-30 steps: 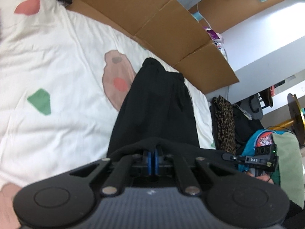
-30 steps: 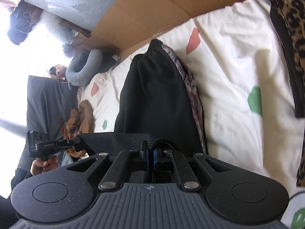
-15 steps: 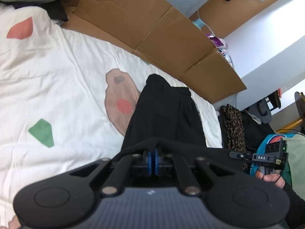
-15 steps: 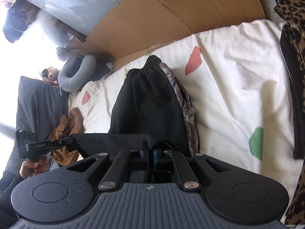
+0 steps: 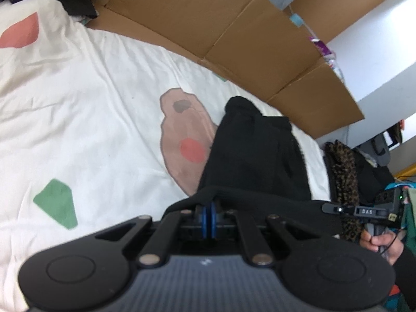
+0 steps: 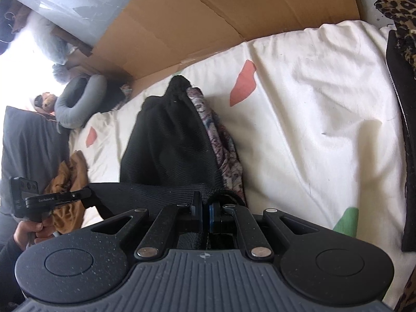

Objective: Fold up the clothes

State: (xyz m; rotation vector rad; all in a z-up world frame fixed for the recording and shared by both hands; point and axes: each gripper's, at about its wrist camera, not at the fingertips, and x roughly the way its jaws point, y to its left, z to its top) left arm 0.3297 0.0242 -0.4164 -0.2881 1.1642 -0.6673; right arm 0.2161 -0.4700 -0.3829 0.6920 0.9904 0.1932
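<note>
A black garment (image 5: 254, 156) lies lengthwise on the white bedspread (image 5: 91, 119), its far end bunched near the cardboard. My left gripper (image 5: 209, 212) is shut on its near edge, which is pulled taut between both grippers. My right gripper (image 6: 205, 213) is shut on the same edge of the black garment (image 6: 169, 143). A patterned grey-purple cloth (image 6: 221, 145) lies under the garment's right side. Each gripper shows in the other's view, the right one (image 5: 364, 212) and the left one (image 6: 52, 197).
Flattened cardboard (image 5: 234, 39) lines the bed's far side. A leopard-print cloth (image 5: 343, 171) and dark clothes lie at the right edge. A brown garment (image 6: 70, 179), a grey neck pillow (image 6: 78, 101) and a dark pillow (image 6: 28, 140) sit at the left.
Both grippers have moved forward along the bed with the garment's near edge, and the garment now lies shorter in front of them. Both stay shut.
</note>
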